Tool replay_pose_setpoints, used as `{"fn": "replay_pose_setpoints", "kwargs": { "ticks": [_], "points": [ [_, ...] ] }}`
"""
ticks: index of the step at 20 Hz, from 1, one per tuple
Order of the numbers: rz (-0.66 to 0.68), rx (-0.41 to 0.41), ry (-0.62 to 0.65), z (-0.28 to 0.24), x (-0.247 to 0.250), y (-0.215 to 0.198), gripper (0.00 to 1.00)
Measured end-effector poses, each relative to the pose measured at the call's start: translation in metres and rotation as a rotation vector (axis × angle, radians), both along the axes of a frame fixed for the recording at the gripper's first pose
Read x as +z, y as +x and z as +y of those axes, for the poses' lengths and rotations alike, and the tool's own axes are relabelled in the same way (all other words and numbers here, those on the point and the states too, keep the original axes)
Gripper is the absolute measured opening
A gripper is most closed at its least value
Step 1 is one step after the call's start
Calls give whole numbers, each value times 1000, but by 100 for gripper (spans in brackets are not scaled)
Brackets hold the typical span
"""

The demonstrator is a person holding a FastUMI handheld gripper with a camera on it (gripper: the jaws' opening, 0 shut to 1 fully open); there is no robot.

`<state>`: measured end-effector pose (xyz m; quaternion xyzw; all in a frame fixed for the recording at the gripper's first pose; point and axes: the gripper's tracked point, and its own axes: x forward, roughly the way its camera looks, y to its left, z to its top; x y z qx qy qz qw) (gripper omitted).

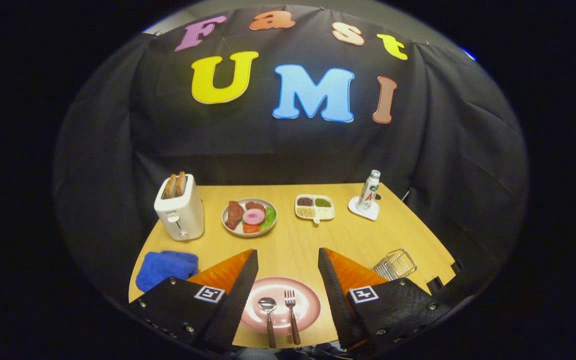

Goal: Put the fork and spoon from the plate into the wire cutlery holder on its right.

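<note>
A pink plate (304,295) lies on the wooden table near its front edge, below and between my two fingers. On the plate rest a spoon (268,311) on the left and a fork (291,309) on the right, both with brown handles pointing toward me. The wire cutlery holder (395,264) stands to the plate's right, just beyond my right finger. My gripper (288,256) hangs above the plate, open wide, with nothing between its fingers.
At the back stand a white toaster (180,209) with bread, a grey plate of food (249,217), a divided dish (315,207) and a bottle (369,191) on a coaster. A blue cloth (166,266) lies at the left, beside my left finger.
</note>
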<state>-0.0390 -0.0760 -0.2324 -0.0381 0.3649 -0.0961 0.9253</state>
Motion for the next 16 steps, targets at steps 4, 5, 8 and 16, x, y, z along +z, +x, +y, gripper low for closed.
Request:
{"fn": "replay_pose_setpoints", "kwargs": {
  "ticks": [4, 5, 8, 16],
  "points": [
    [168, -23, -10, -13, -47, -20, 76],
    [209, -24, -16, -16, -58, -26, 76],
    [347, -18, -28, -20, -93, -41, 76],
    [664, 3, -22, -21, -169, -86, 76]
  ]
}}
